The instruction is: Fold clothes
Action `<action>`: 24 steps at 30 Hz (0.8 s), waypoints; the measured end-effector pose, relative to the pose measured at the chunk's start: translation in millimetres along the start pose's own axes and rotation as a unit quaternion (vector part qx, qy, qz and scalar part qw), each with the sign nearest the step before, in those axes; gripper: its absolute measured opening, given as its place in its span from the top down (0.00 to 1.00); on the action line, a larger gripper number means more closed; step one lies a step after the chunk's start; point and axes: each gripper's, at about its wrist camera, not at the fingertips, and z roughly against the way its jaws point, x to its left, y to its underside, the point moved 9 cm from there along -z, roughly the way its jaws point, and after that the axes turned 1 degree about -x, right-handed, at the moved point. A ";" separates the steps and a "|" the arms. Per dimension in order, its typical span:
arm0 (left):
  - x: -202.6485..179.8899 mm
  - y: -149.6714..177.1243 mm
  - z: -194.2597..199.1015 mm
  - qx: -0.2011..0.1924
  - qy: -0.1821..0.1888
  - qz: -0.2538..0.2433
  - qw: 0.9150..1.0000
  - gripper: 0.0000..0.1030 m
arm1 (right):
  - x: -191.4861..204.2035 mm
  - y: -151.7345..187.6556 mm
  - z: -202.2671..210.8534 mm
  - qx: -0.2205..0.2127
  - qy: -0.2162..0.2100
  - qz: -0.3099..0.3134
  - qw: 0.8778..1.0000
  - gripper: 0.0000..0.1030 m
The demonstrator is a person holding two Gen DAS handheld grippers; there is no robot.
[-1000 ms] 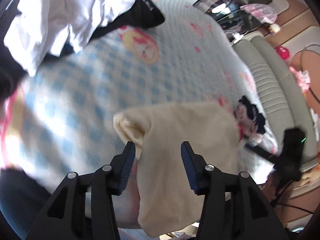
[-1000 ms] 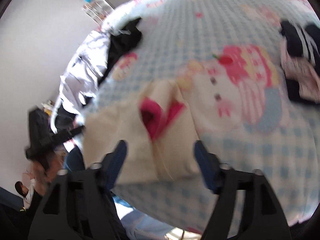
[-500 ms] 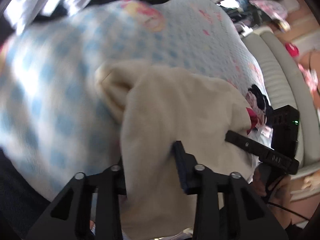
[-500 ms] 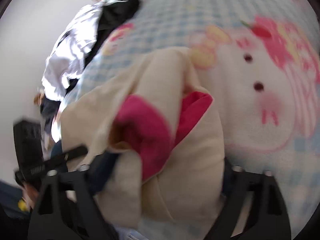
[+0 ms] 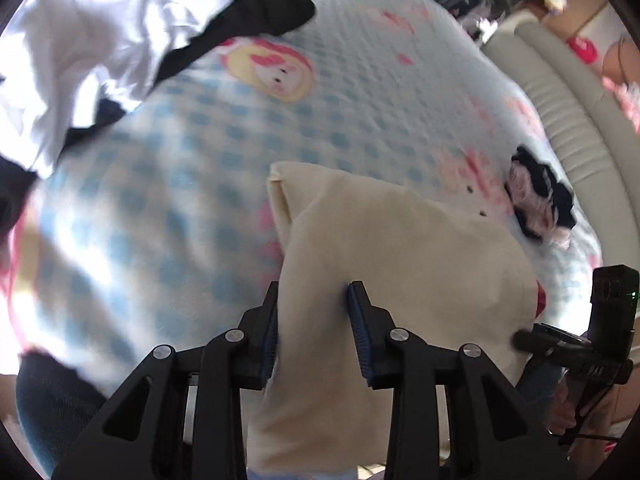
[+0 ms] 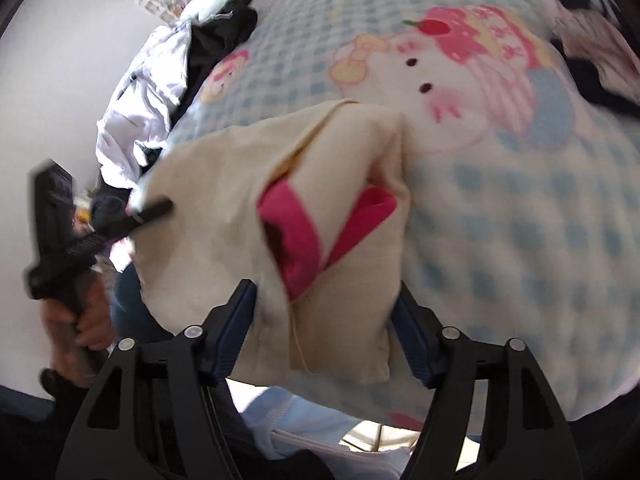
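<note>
1. The cream garment (image 5: 400,248), soft, matte, with a pink lining (image 6: 296,240), lies bunched at the near edge of the quilted blue-checked bedspread (image 5: 192,168).
2. The left gripper (image 5: 314,332) is clenched on its fabric, jaws opening; 1 second ago they stood clear.
3. The right gripper (image 6: 324,328) straddles its hem, jaws closing.
4. Bare bedspread lies beyond; white and black clothes (image 5: 120,32) are heaped far left.
</note>
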 end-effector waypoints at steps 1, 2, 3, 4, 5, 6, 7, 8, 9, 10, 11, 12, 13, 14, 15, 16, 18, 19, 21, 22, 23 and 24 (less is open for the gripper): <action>2.9 -3.0 9.3 -0.018 0.007 0.008 1.000 0.67 | -0.1 -4.9 9.2 -0.018 0.004 0.002 1.000 0.32; 5.3 -6.4 18.3 -0.035 0.014 0.015 0.999 0.67 | -0.1 -10.6 18.2 -0.035 0.016 0.011 0.999 0.32; 3.9 -11.6 24.3 -0.051 0.023 0.015 0.998 0.67 | 0.6 -18.0 28.0 -0.055 0.033 0.024 0.998 0.32; 2.4 -16.7 30.5 -0.067 0.032 0.015 0.997 0.67 | 3.2 -26.9 37.0 -0.077 0.048 0.041 0.995 0.32; 0.3 -21.8 36.0 -0.082 0.041 0.014 0.996 0.67 | 7.7 -35.0 41.4 -0.092 0.058 0.059 0.992 0.32; -6.9 -25.6 36.4 -0.086 0.051 0.006 0.995 0.67 | 12.5 -41.3 41.2 -0.095 0.064 0.073 0.991 0.32; -16.2 -28.4 34.5 -0.089 0.061 -0.007 0.994 0.67 | 17.8 -46.7 38.8 -0.096 0.069 0.088 0.989 0.32; -24.9 -30.5 30.0 -0.090 0.063 -0.020 0.994 0.67 | 24.1 -50.7 33.1 -0.093 0.075 0.105 0.987 0.32; -33.3 -32.6 24.7 -0.089 0.063 -0.033 0.994 0.67 | 31.1 -54.8 25.5 -0.091 0.078 0.122 0.985 0.32; -38.9 -34.2 13.9 -0.077 0.055 -0.041 0.995 0.67 | 36.8 -58.1 15.1 -0.087 0.080 0.133 0.984 0.32; -40.6 -36.2 5.6 -0.070 0.050 -0.044 0.995 0.67 | 38.5 -59.6 4.7 -0.080 0.084 0.137 0.984 0.32; -41.9 -38.1 -2.8 -0.063 0.045 -0.046 0.996 0.67 | 40.2 -61.0 -5.8 -0.072 0.087 0.141 0.984 0.32; -39.0 -38.8 -12.0 -0.053 0.038 -0.042 0.997 0.67 | 40.1 -61.1 -15.3 -0.065 0.094 0.144 0.983 0.31; -31.9 -36.4 -18.4 -0.042 0.028 -0.035 0.998 0.67 | 37.1 -59.0 -23.5 -0.058 0.108 0.146 0.982 0.30; -24.7 -34.0 -24.7 -0.031 0.018 -0.028 0.999 0.68 | 33.8 -56.5 -30.6 -0.052 0.119 0.148 0.980 0.30; -17.0 -31.5 -30.2 -0.022 0.007 -0.021 1.000 0.78 | 29.8 -53.4 -34.6 -0.049 0.125 0.149 0.980 0.30; 6.3 -27.0 -30.5 -0.022 -0.023 -0.003 0.999 0.92 | 19.8 -46.3 -34.1 -0.046 0.127 0.144 0.980 0.32; 17.3 -24.7 -29.9 -0.022 -0.037 0.006 0.999 0.96 | 12.8 -43.2 -32.0 -0.046 0.131 0.142 0.980 0.32; 29.0 -21.3 -20.6 -0.028 -0.047 0.022 0.998 0.94 | -2.3 -37.0 -30.6 -0.037 0.127 0.120 0.984 0.27; 34.8 -19.6 -15.9 -0.031 -0.052 0.031 0.998 0.94 | -8.3 -34.6 -29.5 -0.035 0.120 0.107 0.986 0.27; 39.1 -17.9 -10.7 -0.035 -0.054 0.038 0.997 0.94 | -11.3 -33.2 -26.7 -0.038 0.111 0.095 0.989 0.27; 32.3 -15.8 -1.6 -0.044 -0.030 0.040 0.998 0.94 | -12.3 -32.2 -23.2 -0.042 0.105 0.088 0.990 0.27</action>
